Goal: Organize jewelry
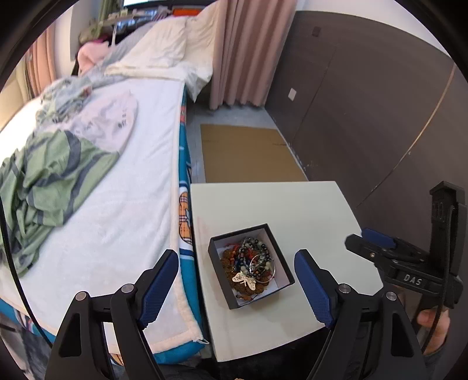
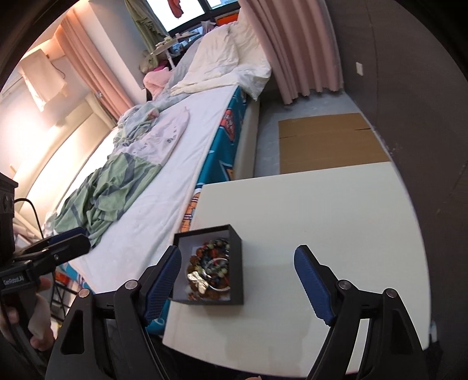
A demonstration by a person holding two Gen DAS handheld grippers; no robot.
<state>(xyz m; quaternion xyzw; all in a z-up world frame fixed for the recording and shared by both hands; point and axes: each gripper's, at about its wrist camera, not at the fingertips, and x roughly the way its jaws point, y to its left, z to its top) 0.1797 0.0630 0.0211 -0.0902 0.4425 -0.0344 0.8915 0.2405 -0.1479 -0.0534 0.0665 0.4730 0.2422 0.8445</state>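
Both jaws are standing open and empty above the jewelry box point(image 1: 280, 266), where the bracelets point(image 2: 215, 264) are lying gathered, suggesting sorting is nearly finished

Jewelry-filled black box point(image 1: 251, 264) on table point(image 1: 307, 210)

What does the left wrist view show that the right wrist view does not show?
Only the left wrist view shows the right gripper from the side. Only the right wrist view shows the window and the left gripper from the side. Both show the black box of jewelry on the white table, beside the bed.
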